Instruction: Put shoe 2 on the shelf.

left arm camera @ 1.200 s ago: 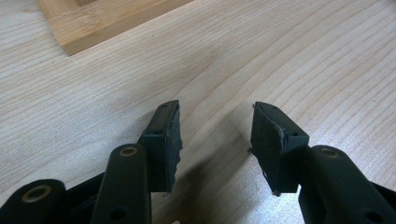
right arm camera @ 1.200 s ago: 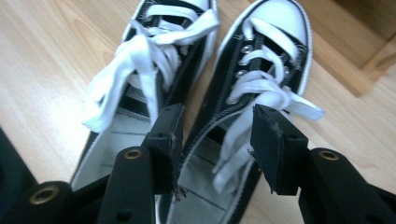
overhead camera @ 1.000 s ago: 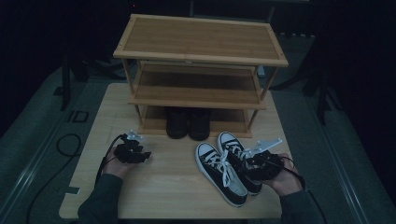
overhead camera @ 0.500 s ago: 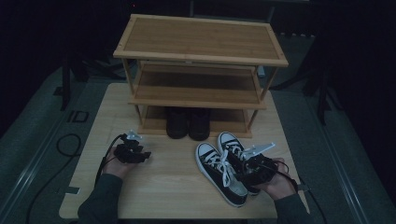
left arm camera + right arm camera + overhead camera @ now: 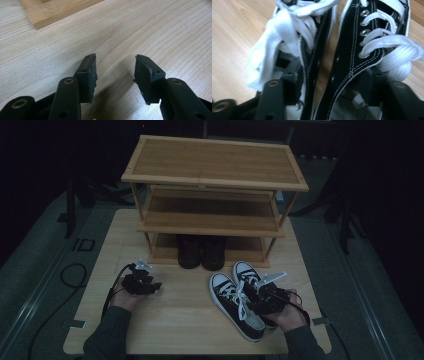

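A pair of black canvas sneakers with white laces lies side by side on the wooden table, the left one and the right one, toes pointing at the rack. My right gripper is down over their heel ends. In the right gripper view it stands open, one jaw inside the left sneaker and the other inside the right sneaker, with both inner walls between them and a strip of table still showing. My left gripper hangs open over bare table, holding nothing.
A three-tier bamboo shoe rack stands at the back of the table; its base rail is just ahead of my left gripper. A dark pair of boots sits on its lowest level. Cables trail off both sides.
My right gripper has moved left and down from beside the sneakers onto their heel openings. The left gripper has barely shifted.
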Demonstrator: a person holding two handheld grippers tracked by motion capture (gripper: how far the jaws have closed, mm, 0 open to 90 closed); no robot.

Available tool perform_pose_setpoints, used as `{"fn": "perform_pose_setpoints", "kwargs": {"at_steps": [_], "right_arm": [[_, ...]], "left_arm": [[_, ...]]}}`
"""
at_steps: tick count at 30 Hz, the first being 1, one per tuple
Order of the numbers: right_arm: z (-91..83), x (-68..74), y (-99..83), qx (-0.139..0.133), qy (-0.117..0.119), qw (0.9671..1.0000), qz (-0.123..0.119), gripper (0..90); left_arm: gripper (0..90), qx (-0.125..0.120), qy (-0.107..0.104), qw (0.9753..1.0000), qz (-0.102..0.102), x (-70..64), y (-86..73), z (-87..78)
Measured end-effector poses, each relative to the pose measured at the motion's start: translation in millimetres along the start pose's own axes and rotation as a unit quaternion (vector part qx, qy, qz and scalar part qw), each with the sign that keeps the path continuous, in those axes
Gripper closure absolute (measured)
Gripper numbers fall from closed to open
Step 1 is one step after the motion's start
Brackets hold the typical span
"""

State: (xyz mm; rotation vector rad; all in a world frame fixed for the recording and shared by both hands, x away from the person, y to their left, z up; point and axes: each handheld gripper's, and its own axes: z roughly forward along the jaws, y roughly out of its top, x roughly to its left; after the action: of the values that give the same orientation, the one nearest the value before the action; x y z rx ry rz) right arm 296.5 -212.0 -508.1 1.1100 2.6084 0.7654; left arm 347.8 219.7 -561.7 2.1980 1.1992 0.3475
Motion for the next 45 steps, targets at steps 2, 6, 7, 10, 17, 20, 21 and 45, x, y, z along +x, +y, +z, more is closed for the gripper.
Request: {"fn": "perform_pose_setpoints", "kwargs": {"at_steps": [2, 6, 7, 10, 17, 20, 21, 45], "right_arm": [[3.0, 0.7, 1.3, 0.002, -0.005, 1.0000, 0.001, 47.1], [9.3, 3.3, 4.4, 0.009, -0.016, 0.9998, -0.003, 48.9], [10.9, 4.5, 5.0, 0.013, -0.021, 0.9997, -0.003, 49.0], [19.3, 8.0, 7.2, 0.022, -0.035, 0.9991, -0.010, 50.8], [20.7, 5.6, 6.9, 0.017, -0.020, 0.9996, -0.007, 72.8], [20.0, 3.7, 5.1, 0.012, -0.019, 0.9997, -0.006, 81.5], [20.0, 3.7, 5.1, 0.012, -0.019, 0.9997, -0.006, 81.5], [4.8, -10.4, -0.9, -0.004, 0.012, 0.9999, -0.010, 84.7]], "left_arm": [[53.1, 0.000, 0.000, 1.0000, 0.000, 0.1, 0.0, 0.0], [53.1, 0.000, 0.001, 1.0000, 0.000, -0.1, 0.0, 0.0], [53.0, 0.000, 0.000, 1.0000, 0.000, -0.1, 0.1, 0.0], [53.0, 0.000, 0.001, 1.0000, 0.001, -0.1, 0.1, 0.0], [53.0, 0.000, 0.001, 1.0000, 0.001, -0.1, 0.1, 0.0], [52.9, 0.001, 0.000, 1.0000, 0.001, 0.1, 0.0, -0.1], [52.9, 0.001, 0.000, 1.0000, 0.001, 0.1, 0.0, -0.1], [53.0, -0.001, -0.002, 1.0000, -0.003, 0.4, -0.1, 0.0]]}}
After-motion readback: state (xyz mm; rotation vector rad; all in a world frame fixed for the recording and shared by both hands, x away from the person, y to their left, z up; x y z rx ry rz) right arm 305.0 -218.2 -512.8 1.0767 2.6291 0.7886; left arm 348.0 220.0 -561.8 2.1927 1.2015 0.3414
